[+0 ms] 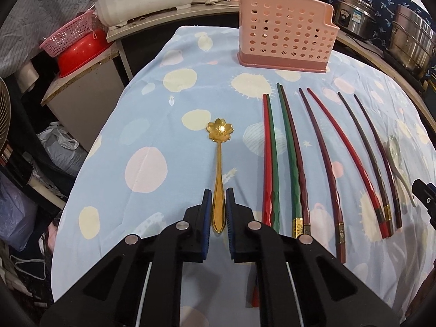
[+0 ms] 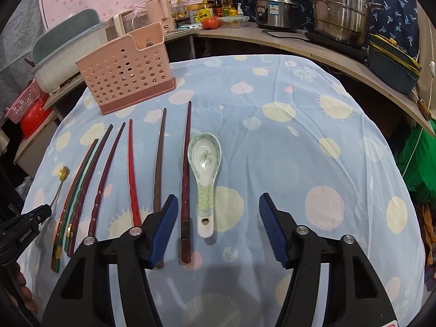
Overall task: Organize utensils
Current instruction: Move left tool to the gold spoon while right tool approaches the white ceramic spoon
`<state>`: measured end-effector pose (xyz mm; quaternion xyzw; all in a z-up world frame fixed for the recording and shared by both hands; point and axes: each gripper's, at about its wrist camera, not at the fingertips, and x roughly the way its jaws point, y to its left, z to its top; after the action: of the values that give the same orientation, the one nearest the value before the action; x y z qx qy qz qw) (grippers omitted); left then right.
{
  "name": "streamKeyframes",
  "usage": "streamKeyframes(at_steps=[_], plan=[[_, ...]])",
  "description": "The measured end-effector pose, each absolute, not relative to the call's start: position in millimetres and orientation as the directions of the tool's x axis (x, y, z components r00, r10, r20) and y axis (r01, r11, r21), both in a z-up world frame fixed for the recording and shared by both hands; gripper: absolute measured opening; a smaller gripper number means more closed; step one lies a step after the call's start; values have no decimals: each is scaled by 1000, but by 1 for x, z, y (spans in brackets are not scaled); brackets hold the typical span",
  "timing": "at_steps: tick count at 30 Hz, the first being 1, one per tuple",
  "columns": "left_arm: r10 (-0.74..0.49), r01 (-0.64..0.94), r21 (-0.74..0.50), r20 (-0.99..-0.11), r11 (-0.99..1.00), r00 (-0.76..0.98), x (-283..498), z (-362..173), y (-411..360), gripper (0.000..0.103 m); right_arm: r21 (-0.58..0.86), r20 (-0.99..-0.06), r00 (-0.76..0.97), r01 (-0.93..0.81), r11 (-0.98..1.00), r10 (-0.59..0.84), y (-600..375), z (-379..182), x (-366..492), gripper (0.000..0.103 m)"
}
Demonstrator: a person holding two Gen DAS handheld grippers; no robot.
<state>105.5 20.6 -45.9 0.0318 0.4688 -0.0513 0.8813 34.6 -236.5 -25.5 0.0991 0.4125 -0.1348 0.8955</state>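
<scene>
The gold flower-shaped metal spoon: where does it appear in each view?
Left wrist view: gold flower-shaped metal spoon at centre, handle between the left gripper fingers.
Right wrist view: far left, beside the chopsticks.
Shared landmark: pink perforated plastic holder.

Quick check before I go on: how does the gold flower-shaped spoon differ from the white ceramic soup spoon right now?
The gold flower-shaped metal spoon is slim with a petal bowl; the white ceramic soup spoon is broad with a green pattern. The gold spoon lies left of the chopsticks, the ceramic one right. The left hand-held gripper brackets the gold spoon's handle; the open right hand-held gripper is not around the ceramic spoon. Both lie flat on the blue spotted cloth, bowls toward the pink perforated plastic holder.
</scene>
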Motion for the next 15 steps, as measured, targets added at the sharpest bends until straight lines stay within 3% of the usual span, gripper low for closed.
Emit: streamKeyframes(at_steps=[10,15], plan=[[-62,120,5,-830,993,555,105,-44,21,10,110,-791,604,299,948,-99,-239,-38,45,34],[-63,121,5,-831,993,552,105,-46,20,10,128,-796,600,294,947,-79,-238,-42,47,18]])
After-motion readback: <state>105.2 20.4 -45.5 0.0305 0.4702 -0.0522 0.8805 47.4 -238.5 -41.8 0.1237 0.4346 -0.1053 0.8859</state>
